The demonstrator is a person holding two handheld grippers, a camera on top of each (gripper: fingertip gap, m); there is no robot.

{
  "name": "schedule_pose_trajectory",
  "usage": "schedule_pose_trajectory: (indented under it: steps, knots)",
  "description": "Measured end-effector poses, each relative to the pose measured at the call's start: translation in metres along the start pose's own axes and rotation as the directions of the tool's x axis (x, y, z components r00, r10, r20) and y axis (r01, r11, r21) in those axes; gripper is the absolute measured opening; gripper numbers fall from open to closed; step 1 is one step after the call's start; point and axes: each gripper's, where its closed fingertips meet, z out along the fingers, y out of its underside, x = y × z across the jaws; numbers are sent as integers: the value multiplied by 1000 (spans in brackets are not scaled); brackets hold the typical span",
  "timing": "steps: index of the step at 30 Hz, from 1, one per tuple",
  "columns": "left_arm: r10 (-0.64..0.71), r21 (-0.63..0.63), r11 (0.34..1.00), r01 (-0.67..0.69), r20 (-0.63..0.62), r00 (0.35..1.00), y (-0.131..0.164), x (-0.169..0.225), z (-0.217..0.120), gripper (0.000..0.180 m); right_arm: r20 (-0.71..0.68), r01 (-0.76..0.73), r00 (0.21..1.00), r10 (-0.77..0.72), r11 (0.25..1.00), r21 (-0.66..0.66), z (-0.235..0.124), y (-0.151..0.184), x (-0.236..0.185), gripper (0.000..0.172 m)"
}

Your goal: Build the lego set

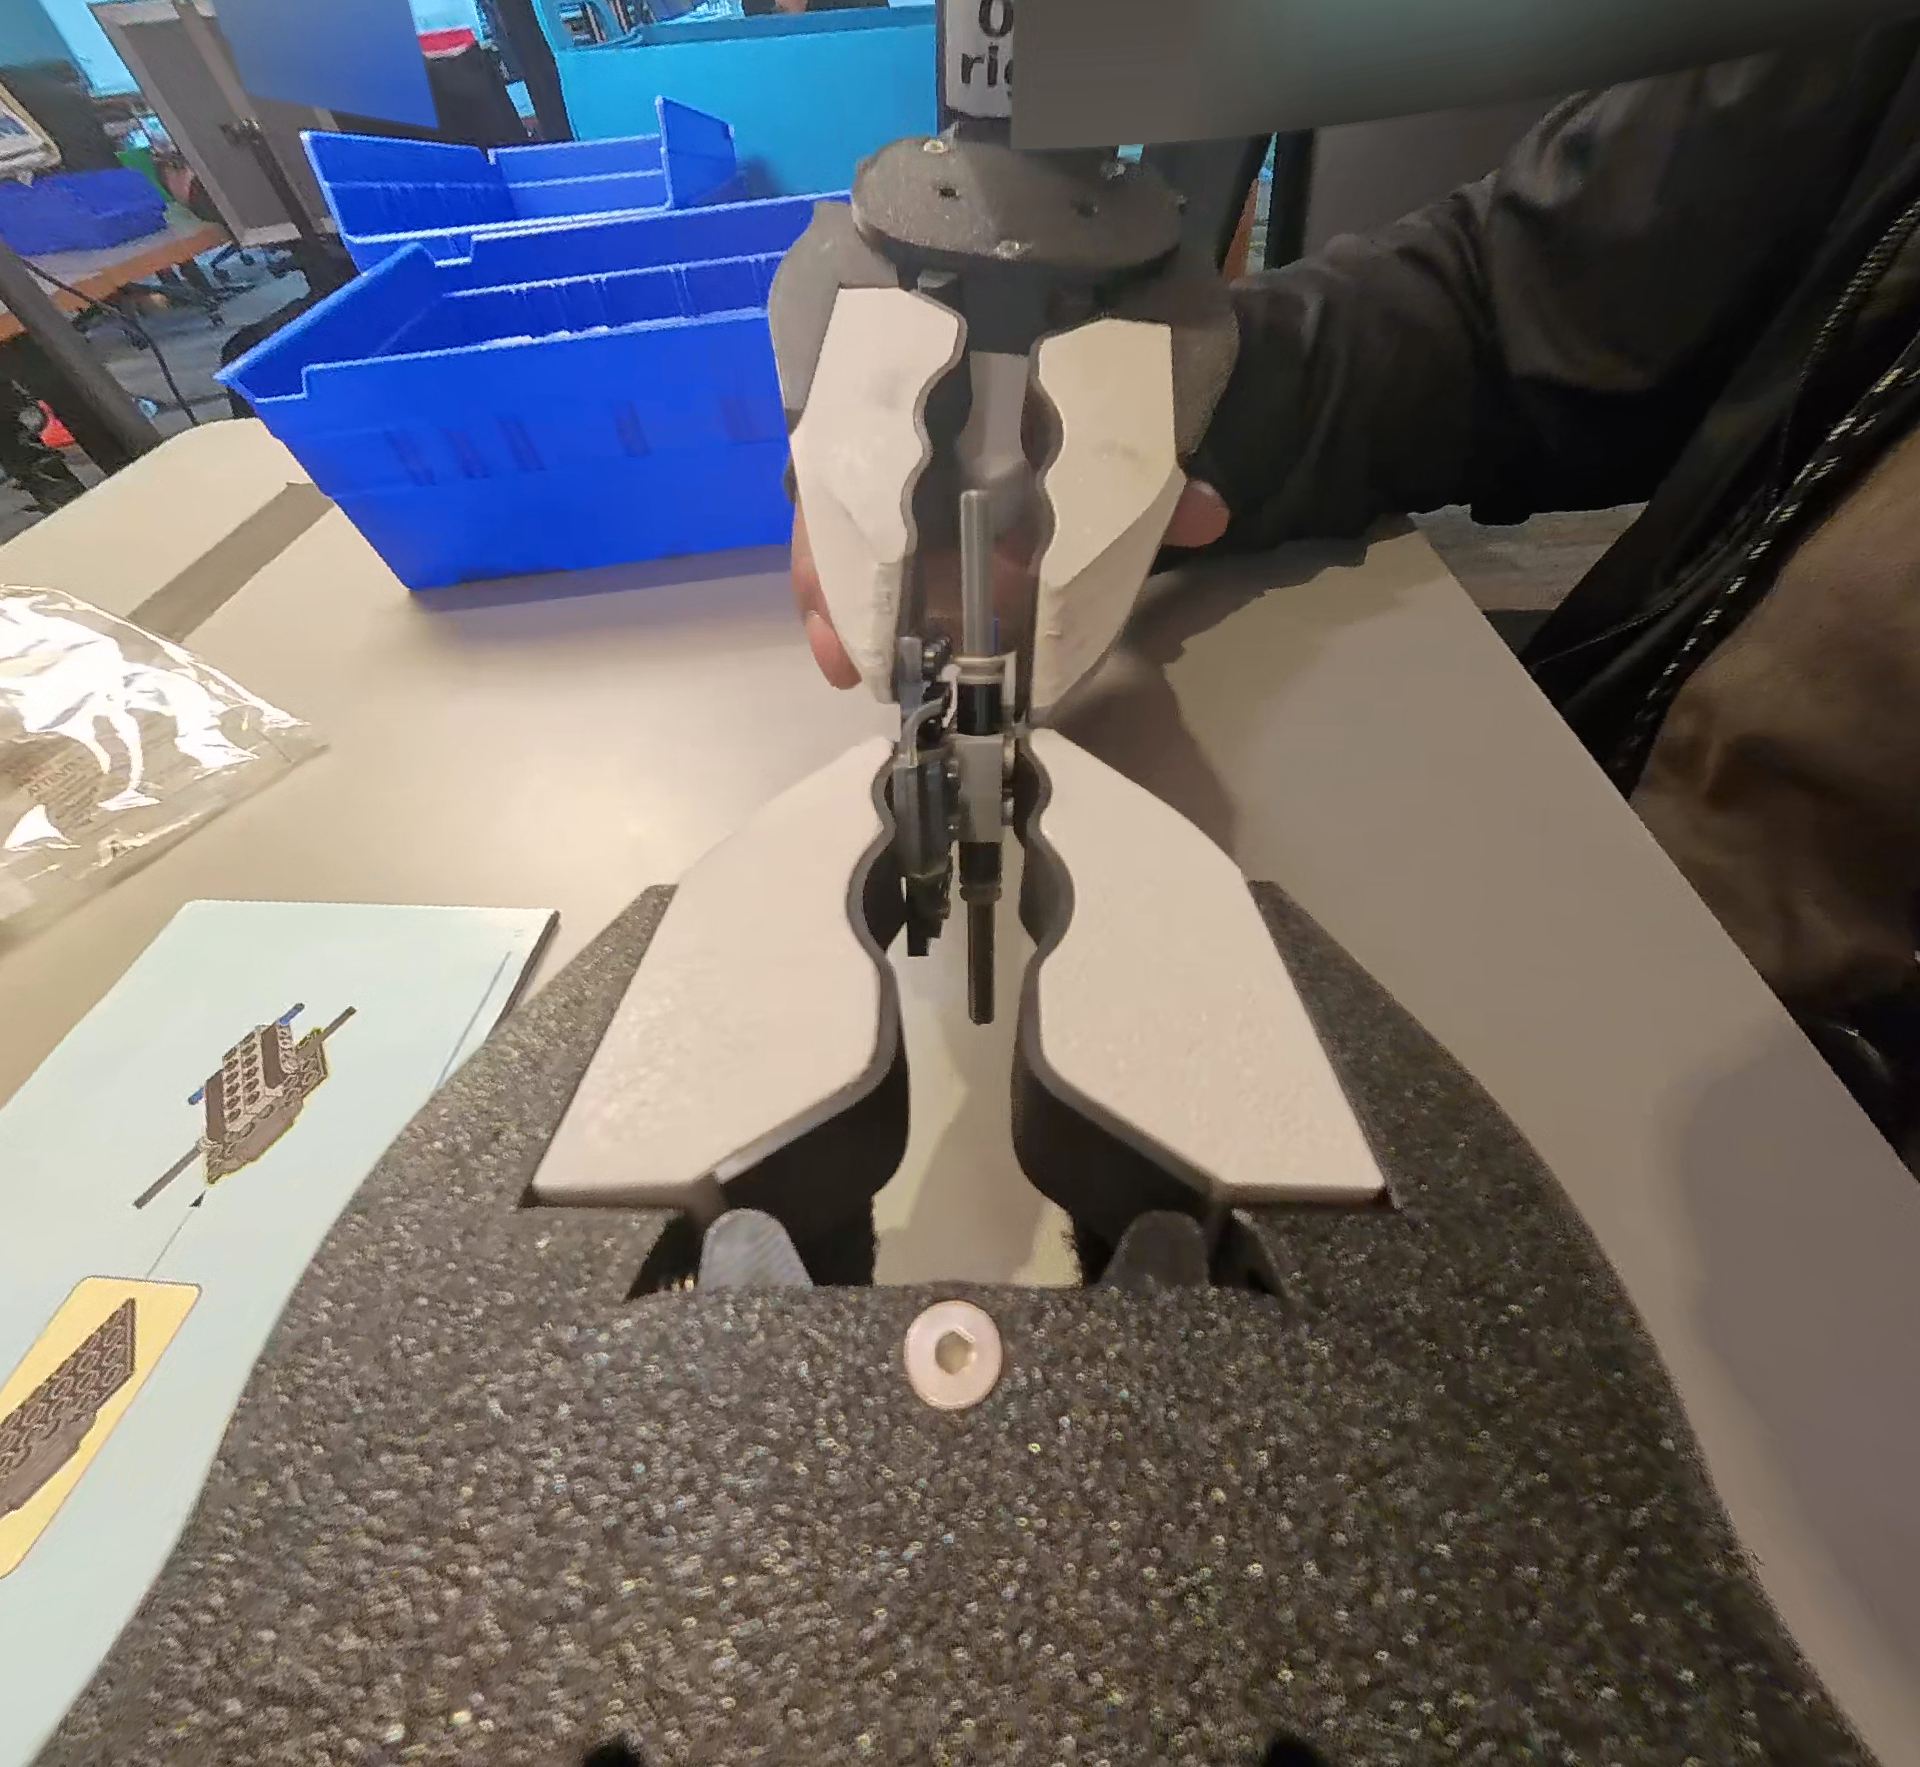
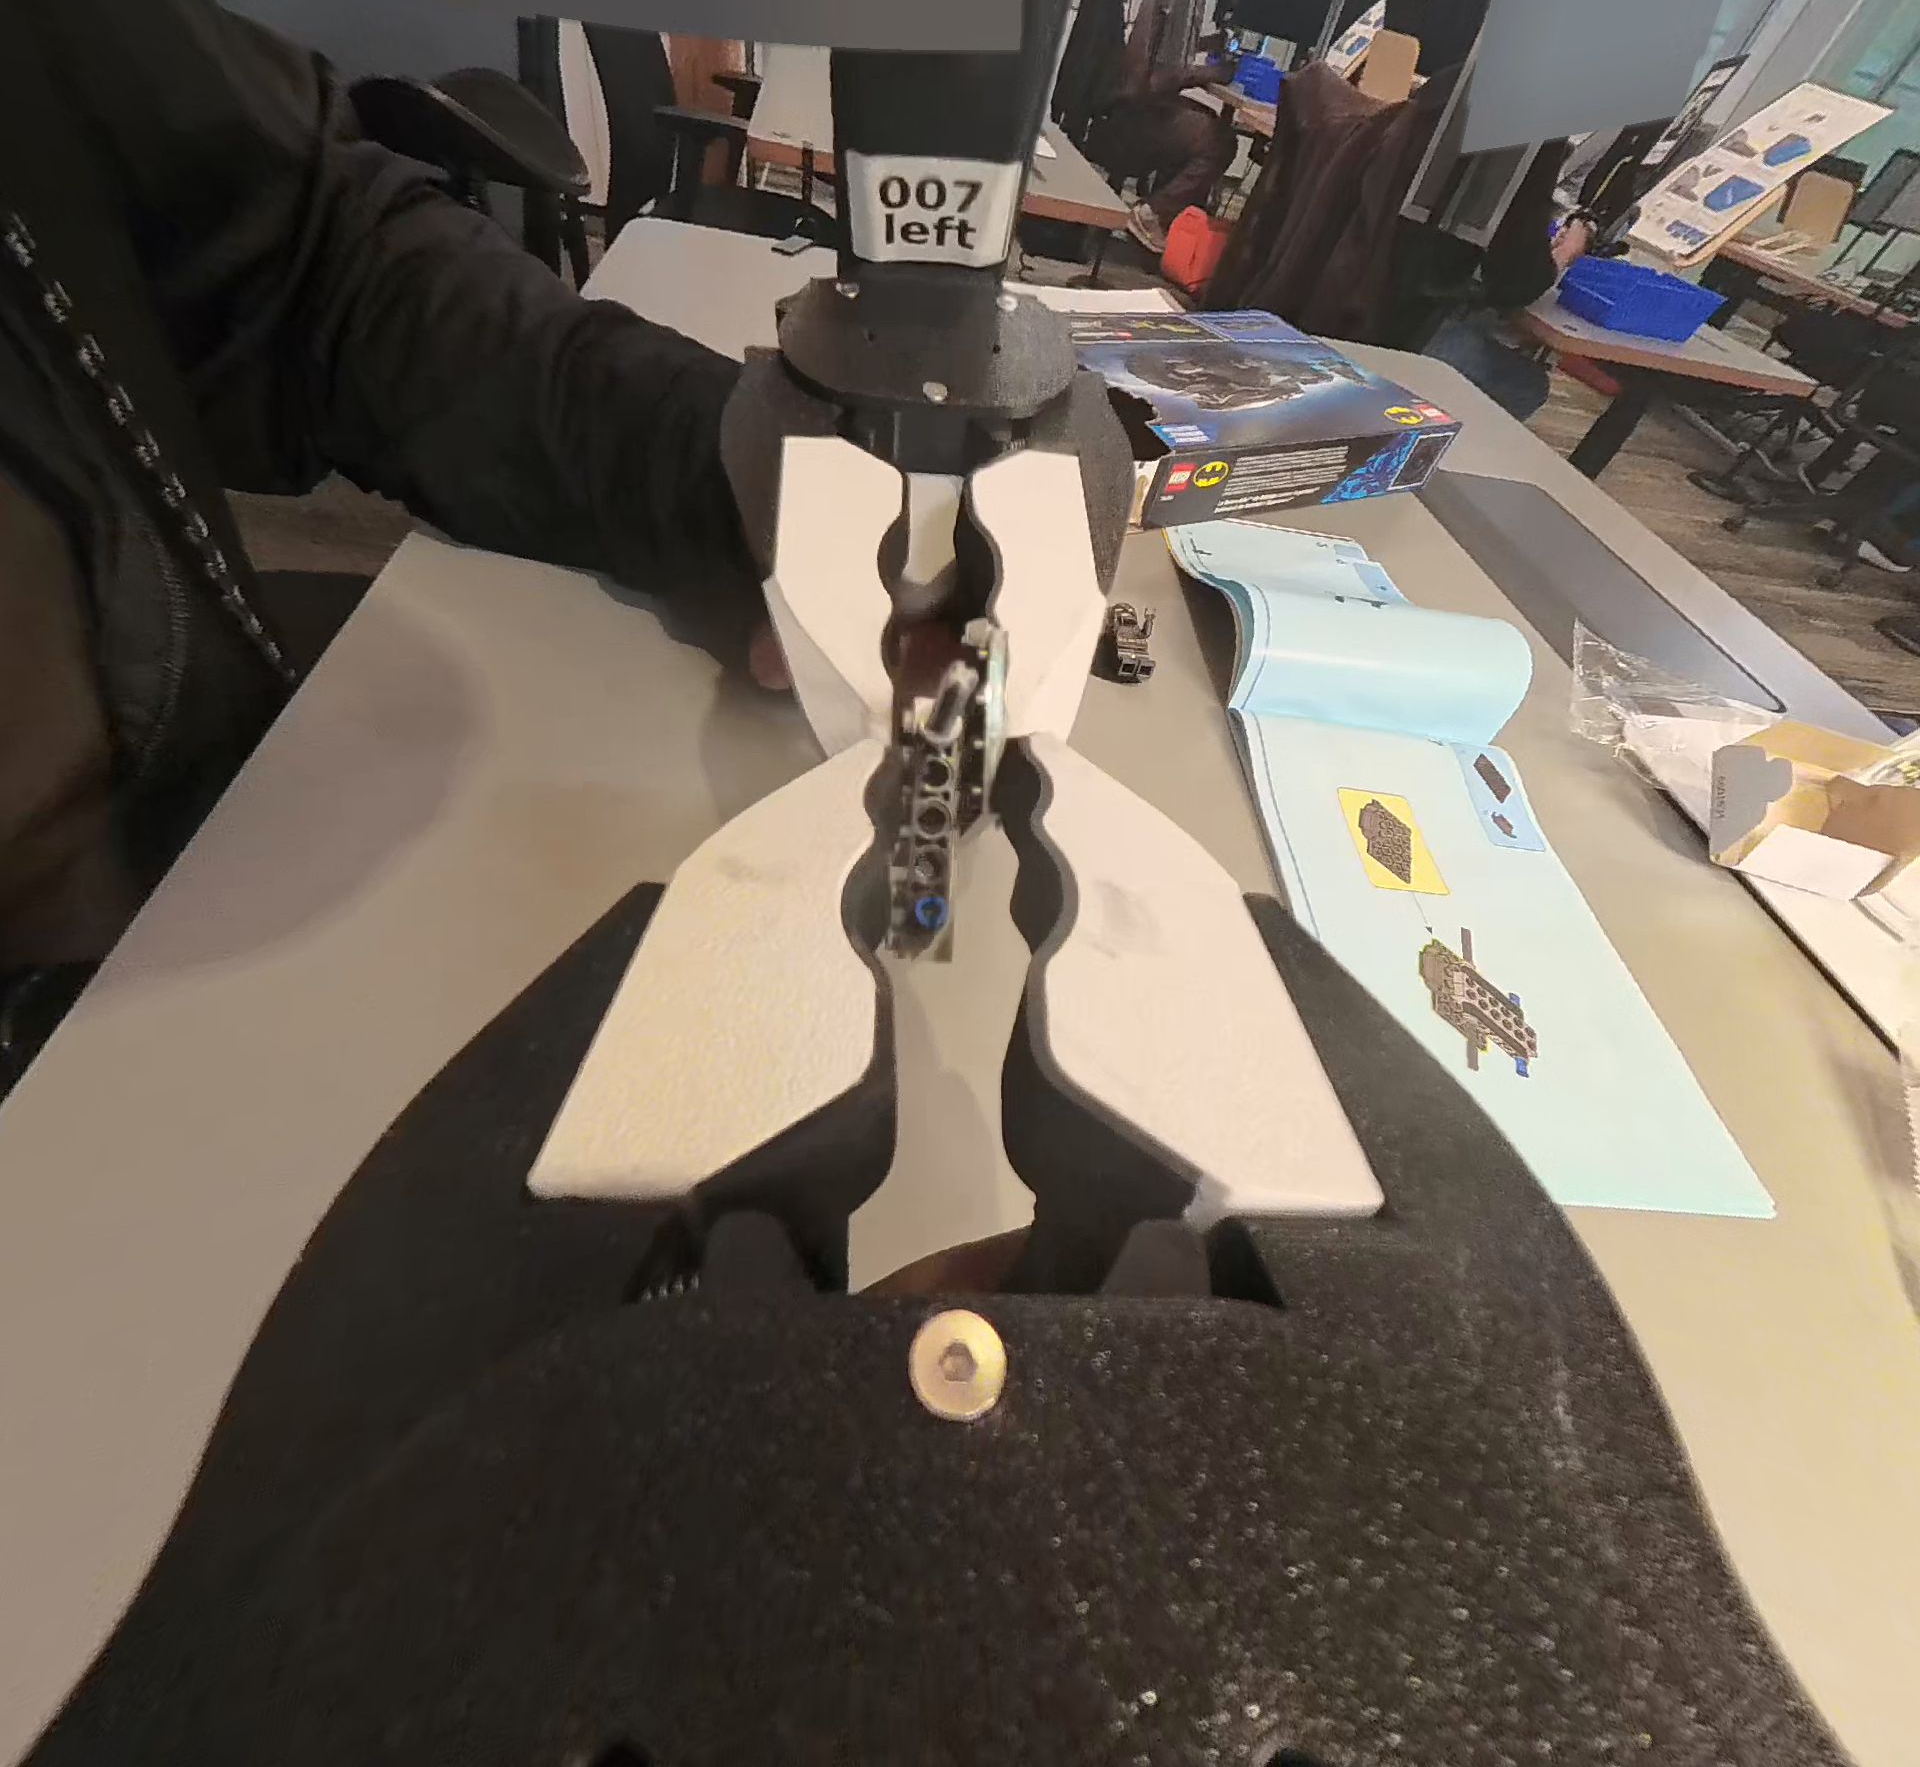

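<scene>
Above the tabletop (image 1: 582,761), both grippers' nearly closed fingers are meeting tip to tip, left gripper (image 1: 961,782) and right gripper (image 2: 951,782) pinching one grey-black brick assembly (image 2: 935,824).

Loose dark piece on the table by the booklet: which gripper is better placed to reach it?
Left, probably. The left gripper is close beside the loose dark piece; the right gripper sits farther back. Both have fingers around the brick assembly, though.
</scene>
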Motion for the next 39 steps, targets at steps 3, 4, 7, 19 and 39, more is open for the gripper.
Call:
schedule_pose_trajectory:
  steps: [3,4,7,19,39]
  knots:
    - [9,-36,999,-9,-16,1000,6,5,4,18,19,1,1000,0,999,-32,1,5,-4,16]
    - [6,-49,999,-7,-14,1000,8,5,5,18,21,-1,1000,2,999,-44,1,7,-4,16]
    - [-5,-67,998,3,-30,1000,11,8,6,18,48,-23,999,25,998,-55,1,10,-8,15]
    - [-83,-31,996,82,-37,996,11,7,2,21,91,-162,983,162,987,-10,5,9,-8,13]
    - [-212,121,969,217,-47,976,-6,-3,-8,18,25,-204,979,204,979,-13,2,3,2,25]
